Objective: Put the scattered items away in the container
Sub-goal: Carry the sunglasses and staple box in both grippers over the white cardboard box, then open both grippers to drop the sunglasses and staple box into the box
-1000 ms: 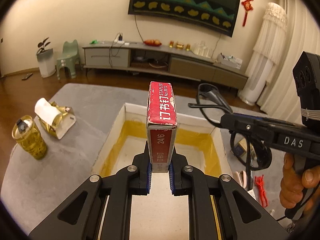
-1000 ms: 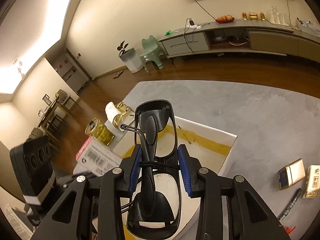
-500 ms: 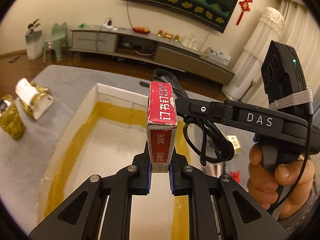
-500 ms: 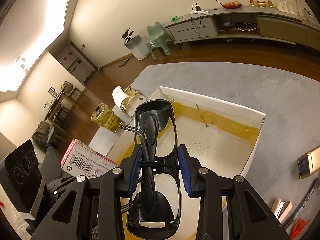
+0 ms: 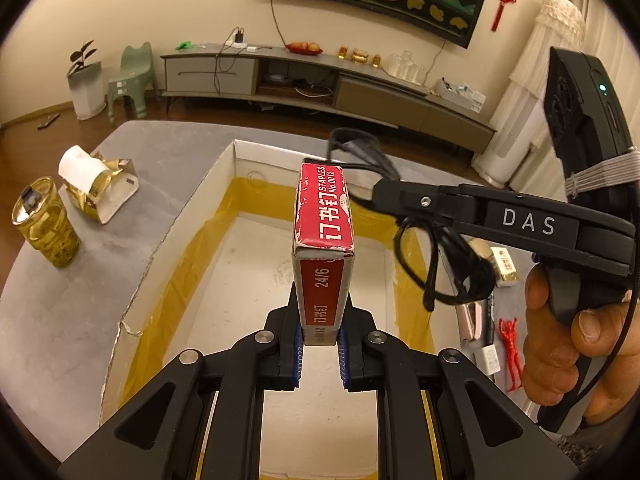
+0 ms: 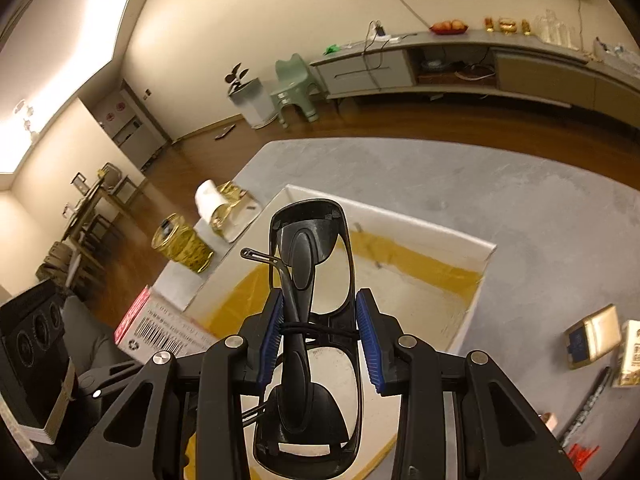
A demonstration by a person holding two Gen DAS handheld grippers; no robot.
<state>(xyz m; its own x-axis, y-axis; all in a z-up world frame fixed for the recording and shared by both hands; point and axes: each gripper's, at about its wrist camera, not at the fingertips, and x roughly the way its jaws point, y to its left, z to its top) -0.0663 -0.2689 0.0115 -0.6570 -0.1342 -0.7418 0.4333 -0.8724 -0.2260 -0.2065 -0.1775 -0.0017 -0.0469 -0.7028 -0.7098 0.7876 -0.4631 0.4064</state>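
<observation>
Left gripper (image 5: 320, 350) clenched on a red staple box (image 5: 324, 248), blue pads (image 5: 297, 354) pressing its lower end, box held upright above the open white container (image 5: 224, 184). Printed on the box: "STAPLES No.0012" and "24/6". Right gripper (image 6: 318, 338) clamped across a pair of black glasses (image 6: 316, 280) at the bridge, folded temples stacked between the jaws, one lens rim pointing forward over the container's interior, the other back toward the camera. Seen from the left wrist view, the same glasses (image 5: 440, 264) hanging from the right gripper's tips over the container's right wall, the handle marked "DAS" gripped by a hand (image 5: 576, 356) at the frame's right edge. Container resting on a grey counter (image 5: 80, 312), inner walls lined with yellow tape, floor bare and pale, left rim torn near the front. On the counter left of the container: a gold patterned cup (image 5: 46, 228) and, beyond it, a gold tissue holder (image 5: 96, 184) with white tissue sticking up. On the counter right of the container: a small gold-and-white box (image 6: 592, 336), another pale carton (image 6: 630, 354) just beside it, a dark pen (image 6: 588, 408) lying diagonally, and a red clip-like item (image 5: 510, 354), partly hidden. Behind, a low media cabinet (image 5: 320, 80) along the wall and a green stool (image 5: 132, 76) on a wooden floor.
</observation>
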